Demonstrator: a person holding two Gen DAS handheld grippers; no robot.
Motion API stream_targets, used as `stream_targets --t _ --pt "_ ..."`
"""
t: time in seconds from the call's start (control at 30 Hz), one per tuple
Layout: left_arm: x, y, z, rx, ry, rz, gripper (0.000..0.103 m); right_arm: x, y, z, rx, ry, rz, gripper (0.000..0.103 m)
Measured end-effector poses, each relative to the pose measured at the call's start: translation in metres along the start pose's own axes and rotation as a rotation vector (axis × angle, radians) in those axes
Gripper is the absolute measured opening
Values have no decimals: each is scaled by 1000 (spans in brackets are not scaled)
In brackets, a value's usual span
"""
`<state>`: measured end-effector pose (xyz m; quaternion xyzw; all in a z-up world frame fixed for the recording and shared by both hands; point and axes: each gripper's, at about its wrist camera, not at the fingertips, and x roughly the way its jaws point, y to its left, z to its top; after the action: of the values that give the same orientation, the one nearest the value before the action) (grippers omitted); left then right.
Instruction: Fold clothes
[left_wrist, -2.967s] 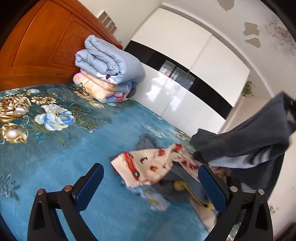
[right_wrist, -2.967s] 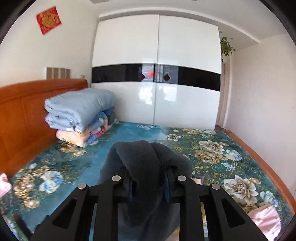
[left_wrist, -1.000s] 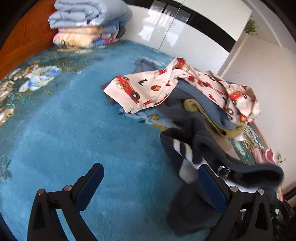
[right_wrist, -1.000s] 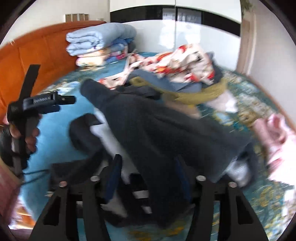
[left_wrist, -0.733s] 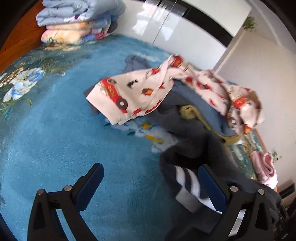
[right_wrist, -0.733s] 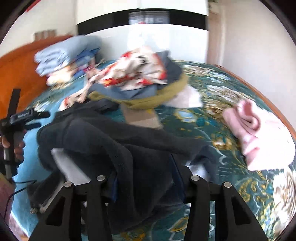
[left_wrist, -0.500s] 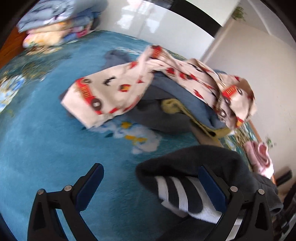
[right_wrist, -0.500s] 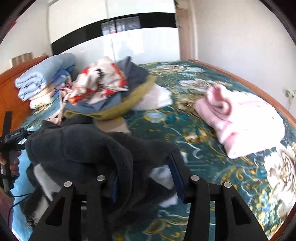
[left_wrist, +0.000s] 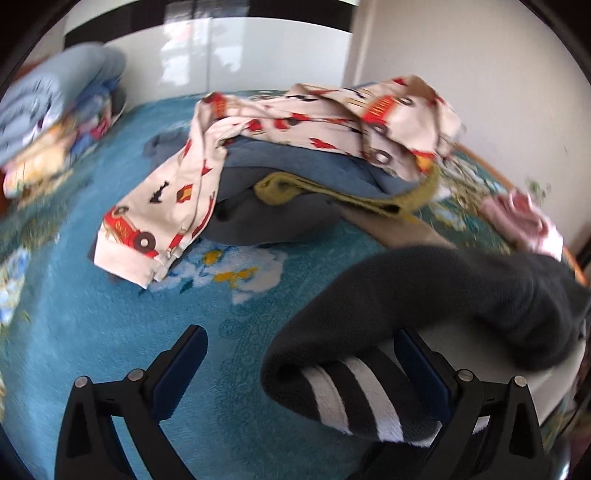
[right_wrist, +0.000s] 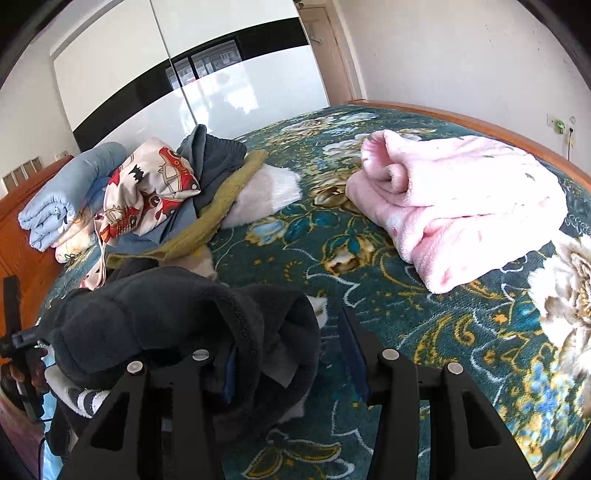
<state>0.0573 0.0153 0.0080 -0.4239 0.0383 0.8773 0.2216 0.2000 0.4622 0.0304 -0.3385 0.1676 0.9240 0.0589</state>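
Fuzzy matt fleece garment (left_wrist: 461, 291); plush bedspread (left_wrist: 110, 332); glossy wardrobe (right_wrist: 207, 81).

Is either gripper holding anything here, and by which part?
Nothing is clamped. The right gripper has open jaws, the dark garment merely draped over one side; the left gripper is open around its striped cuff.

the bedspread (right_wrist: 332, 258) carries everything. a fleece garment (right_wrist: 177, 314) lies nearest, bunched across the left finger of the right gripper (right_wrist: 291, 360) and, in the left wrist view, between the fingers of the left gripper (left_wrist: 299, 369). behind it sits a heap of clothes (left_wrist: 295, 177), with printed pyjamas (left_wrist: 280, 122) on top. right of the heap lies a folded plush blanket (right_wrist: 454, 199). left of it, folded quilts (right_wrist: 62, 199) are stacked against the headboard (right_wrist: 14, 236). a wardrobe (right_wrist: 184, 74) stands behind the bed.
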Motion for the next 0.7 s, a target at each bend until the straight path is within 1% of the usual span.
stream_targets --t 0.1,0.13,0.17,0.27,0.33,0.37,0.43,0.47,0.5,0.53,0.57,0.6,0.63,0.67,0.7 --pt "-3 -12 -8 68 23 4 102 2 -4 -2 9 7 14 51" --pt "-3 -16 -10 90 25 24 102 2 -5 -3 14 9 19 52" --pt "-1 -17 -9 103 24 62 102 3 -7 -3 20 10 24 54" --pt "6 -6 3 33 24 98 102 5 -7 -4 26 17 34 54" --pt "9 5 12 -67 19 63 102 7 -5 -4 26 22 37 54" --pt "12 8 15 -104 11 59 102 8 -5 -4 27 24 38 54" --pt "15 17 18 -166 8 75 102 10 -3 -4 29 27 38 54" --pt "17 21 19 -197 7 83 100 11 -3 -4 30 29 38 54" --pt "19 24 19 -217 10 81 93 11 -2 -3 31 31 39 54" --pt "20 27 19 -236 14 80 88 13 -1 -3 34 38 39 54" --pt "21 30 18 -256 18 79 79 15 0 -3 32 46 39 54" --pt "23 33 17 -282 31 71 66 16 3 -3 26 52 40 54" --pt "25 36 16 -304 47 54 58 16 5 -3 21 56 42 54" --pt "26 37 15 -312 58 49 42 17 7 -2 21 60 49 54" --pt "28 37 13 -318 70 43 31 17 8 -2 26 68 59 54"
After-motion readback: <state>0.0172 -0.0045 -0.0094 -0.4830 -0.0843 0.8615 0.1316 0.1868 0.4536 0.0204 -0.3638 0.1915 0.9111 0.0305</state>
